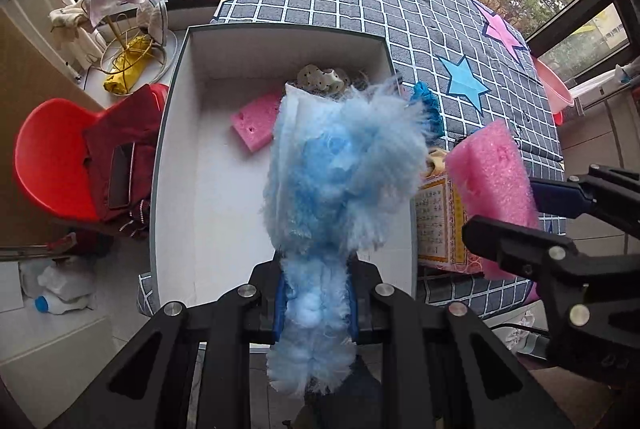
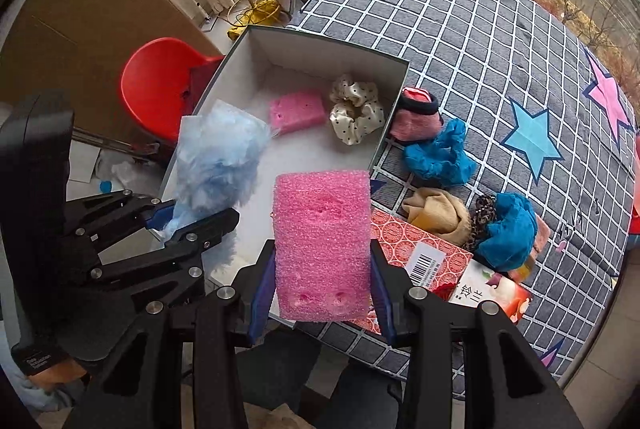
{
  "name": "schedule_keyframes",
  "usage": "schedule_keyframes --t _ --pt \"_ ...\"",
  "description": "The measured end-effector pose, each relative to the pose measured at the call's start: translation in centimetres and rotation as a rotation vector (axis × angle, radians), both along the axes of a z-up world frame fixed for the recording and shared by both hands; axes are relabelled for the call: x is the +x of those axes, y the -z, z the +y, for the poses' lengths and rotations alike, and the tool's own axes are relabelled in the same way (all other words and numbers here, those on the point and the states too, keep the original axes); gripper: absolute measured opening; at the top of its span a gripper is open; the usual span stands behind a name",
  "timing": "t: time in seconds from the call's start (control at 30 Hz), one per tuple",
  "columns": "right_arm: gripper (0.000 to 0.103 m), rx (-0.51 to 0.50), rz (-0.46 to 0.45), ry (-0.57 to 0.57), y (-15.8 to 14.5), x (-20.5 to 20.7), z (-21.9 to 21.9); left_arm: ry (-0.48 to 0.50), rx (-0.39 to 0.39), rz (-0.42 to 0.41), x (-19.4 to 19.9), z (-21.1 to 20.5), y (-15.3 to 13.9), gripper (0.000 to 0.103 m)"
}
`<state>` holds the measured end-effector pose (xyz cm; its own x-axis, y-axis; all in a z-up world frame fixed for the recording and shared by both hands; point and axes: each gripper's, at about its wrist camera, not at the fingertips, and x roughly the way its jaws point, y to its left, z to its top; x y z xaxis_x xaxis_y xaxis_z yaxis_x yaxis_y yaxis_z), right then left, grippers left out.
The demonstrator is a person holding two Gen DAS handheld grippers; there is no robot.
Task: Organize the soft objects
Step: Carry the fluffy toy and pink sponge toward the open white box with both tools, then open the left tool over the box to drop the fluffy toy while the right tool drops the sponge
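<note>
The left hand-held gripper (image 1: 314, 303) sits at the bottom centre of the left wrist view, its blue-padded fingers pinching a fluffy light-blue duster (image 1: 340, 165) that rises up the middle of the frame over the open white box (image 1: 176, 149). In the right wrist view the right hand-held gripper (image 2: 322, 303) sits at the bottom centre, its fingers clamped on either side of a pink foam block (image 2: 322, 245), held upright over the near right corner of the box. Inside the box, toward the centre of that frame, a smaller pink sponge (image 2: 296, 113) lies just beside a cream polka-dot scrunchie (image 2: 356, 113). The box rests on a tabletop covered with a grey checked cloth (image 2: 480, 29) bearing star patches. To the right of the box on the cloth lie a pink rolled cloth with a black edge (image 2: 416, 119), a blue scrunchie (image 2: 440, 153), a beige cloth (image 2: 438, 215), a leopard-print piece (image 2: 482, 213) and another blue fabric bundle (image 2: 508, 233). A red patterned booklet (image 2: 424, 257) lies at the lower centre right. A red chair (image 2: 156, 85) stands at the left of the frame, beyond the box.
</note>
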<state>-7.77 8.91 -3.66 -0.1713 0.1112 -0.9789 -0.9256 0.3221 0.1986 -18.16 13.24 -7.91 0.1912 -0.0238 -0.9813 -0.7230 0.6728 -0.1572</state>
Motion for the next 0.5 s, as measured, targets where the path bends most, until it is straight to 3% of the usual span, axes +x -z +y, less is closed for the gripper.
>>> schedule_keyframes --t 0.5 --pt "0.044 -0.004 0.011 -0.03 0.65 -1.0 1.07 -0.014 -0.014 0.009 -0.49 0.33 0.78 0.025"
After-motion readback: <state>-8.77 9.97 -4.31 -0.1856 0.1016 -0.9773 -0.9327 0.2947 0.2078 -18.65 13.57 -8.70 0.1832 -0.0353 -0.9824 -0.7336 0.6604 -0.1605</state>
